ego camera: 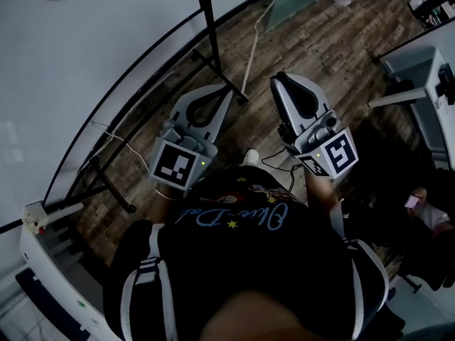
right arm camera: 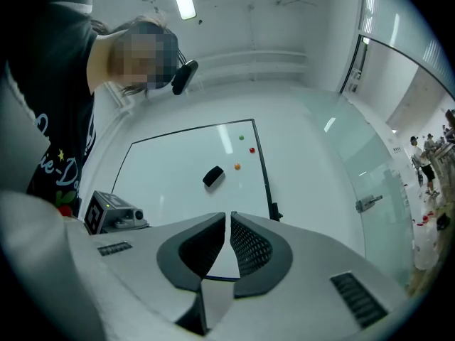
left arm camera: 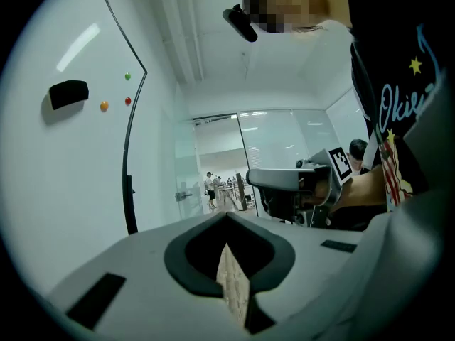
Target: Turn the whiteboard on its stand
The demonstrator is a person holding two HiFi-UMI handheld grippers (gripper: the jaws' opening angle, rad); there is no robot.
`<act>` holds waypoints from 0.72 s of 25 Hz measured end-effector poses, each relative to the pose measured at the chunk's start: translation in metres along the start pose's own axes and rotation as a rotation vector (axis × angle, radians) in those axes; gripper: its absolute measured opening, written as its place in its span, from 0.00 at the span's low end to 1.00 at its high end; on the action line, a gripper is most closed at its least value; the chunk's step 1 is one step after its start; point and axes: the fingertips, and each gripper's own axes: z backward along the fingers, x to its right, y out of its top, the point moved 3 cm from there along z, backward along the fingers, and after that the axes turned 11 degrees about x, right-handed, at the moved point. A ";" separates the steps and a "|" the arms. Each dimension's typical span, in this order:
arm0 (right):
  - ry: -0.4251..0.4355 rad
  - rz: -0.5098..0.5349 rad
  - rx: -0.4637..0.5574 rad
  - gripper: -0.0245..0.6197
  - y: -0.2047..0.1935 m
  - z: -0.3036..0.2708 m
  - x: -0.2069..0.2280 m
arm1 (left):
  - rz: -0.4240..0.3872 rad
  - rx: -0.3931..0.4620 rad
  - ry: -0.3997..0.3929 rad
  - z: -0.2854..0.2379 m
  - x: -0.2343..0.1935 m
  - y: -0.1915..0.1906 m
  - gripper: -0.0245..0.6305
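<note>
Hanging clear of whiteboard at their left: left gripper, right gripper, both closed, empty.

Black blue-scripted T-shirt; grey left tongs and right tongs.
</note>
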 end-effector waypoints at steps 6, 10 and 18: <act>0.032 -0.033 -0.001 0.07 0.000 0.005 0.032 | -0.016 -0.029 0.047 -0.026 0.000 -0.006 0.03; 0.069 -0.073 0.013 0.12 0.001 0.007 0.046 | -0.007 -0.032 0.065 -0.041 0.000 -0.006 0.03; 0.134 -0.119 0.001 0.12 -0.001 0.014 0.064 | -0.059 -0.049 0.134 -0.050 -0.002 -0.001 0.03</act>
